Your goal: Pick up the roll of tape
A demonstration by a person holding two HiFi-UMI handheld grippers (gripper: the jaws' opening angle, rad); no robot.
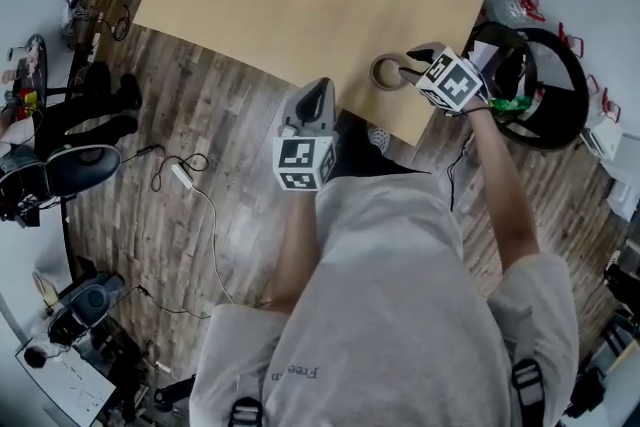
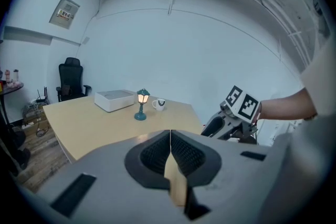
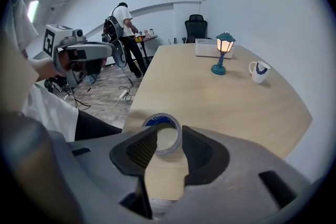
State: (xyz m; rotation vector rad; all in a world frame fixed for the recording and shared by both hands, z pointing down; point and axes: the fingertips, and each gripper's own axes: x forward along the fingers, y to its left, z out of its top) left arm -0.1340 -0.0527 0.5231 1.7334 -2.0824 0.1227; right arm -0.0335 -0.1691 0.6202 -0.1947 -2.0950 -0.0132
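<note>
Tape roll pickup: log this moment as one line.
right gripper: open, at tape roll, ungripped | tape roll: flat near table edge | left gripper: shut, empty

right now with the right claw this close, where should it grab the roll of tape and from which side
The roll of tape lies flat near the table edge, hole up. It is probably best to come from above with the open right claw, one jaw into the hole and one outside, pinching the near wall of the ring.
</note>
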